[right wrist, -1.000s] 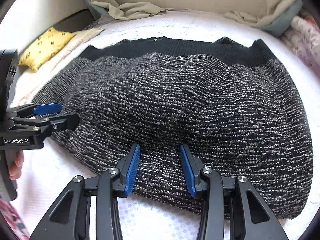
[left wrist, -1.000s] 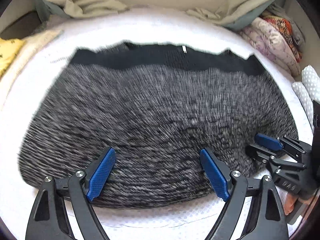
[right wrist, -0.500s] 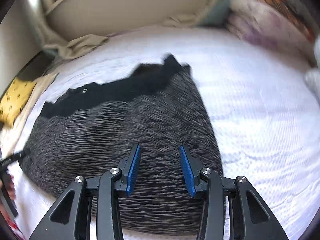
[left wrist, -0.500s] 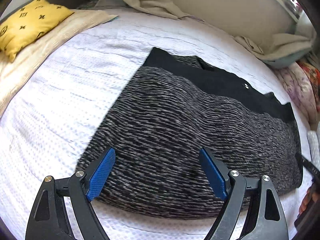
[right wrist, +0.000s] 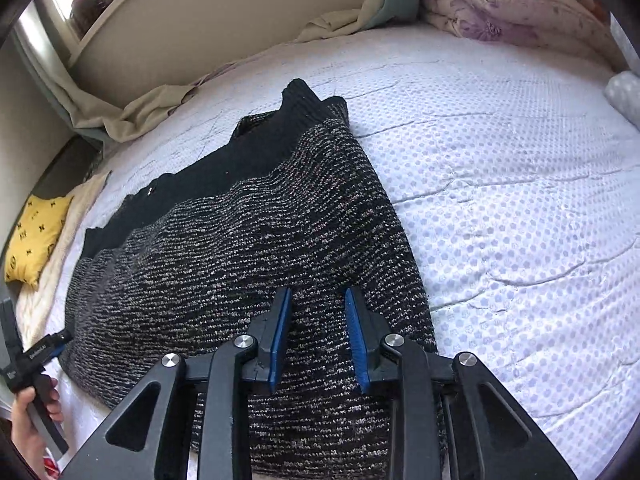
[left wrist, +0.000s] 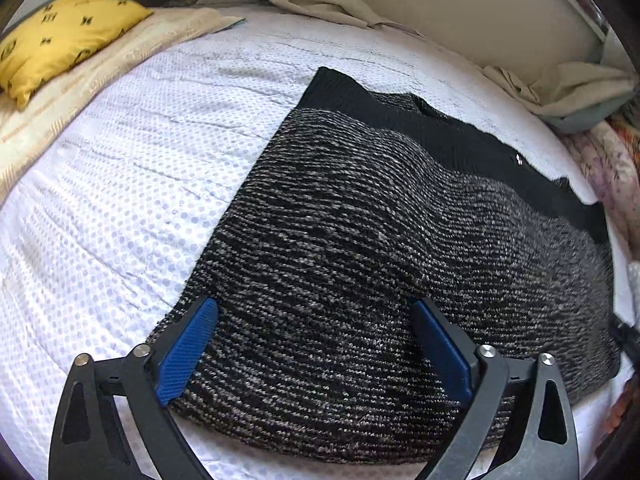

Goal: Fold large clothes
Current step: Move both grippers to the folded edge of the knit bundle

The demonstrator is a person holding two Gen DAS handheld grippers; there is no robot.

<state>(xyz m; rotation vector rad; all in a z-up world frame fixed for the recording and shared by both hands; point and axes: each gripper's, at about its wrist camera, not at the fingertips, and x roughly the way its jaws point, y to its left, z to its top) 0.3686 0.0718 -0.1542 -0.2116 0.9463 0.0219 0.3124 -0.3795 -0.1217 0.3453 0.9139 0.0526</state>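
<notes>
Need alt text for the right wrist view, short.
Black-and-grey knit sweater lies flat on a white dotted bedspread; the right claw hangs over its near corner, jaws closing, nothing gripped. A yellow pillow lies far left, and the left claw shows at the edge.

Coarse knit wool-like sweater (left wrist: 360, 264); dimpled quilted cloth bedcover (left wrist: 120, 200), both matt.

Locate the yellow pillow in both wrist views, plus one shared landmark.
Left wrist: yellow pillow at top left, on a beige blanket beside the white bedspread.
Right wrist: yellow pillow at the left edge, mid-height.
Shared landmark: the black band along the knit garment's far edge.
</notes>
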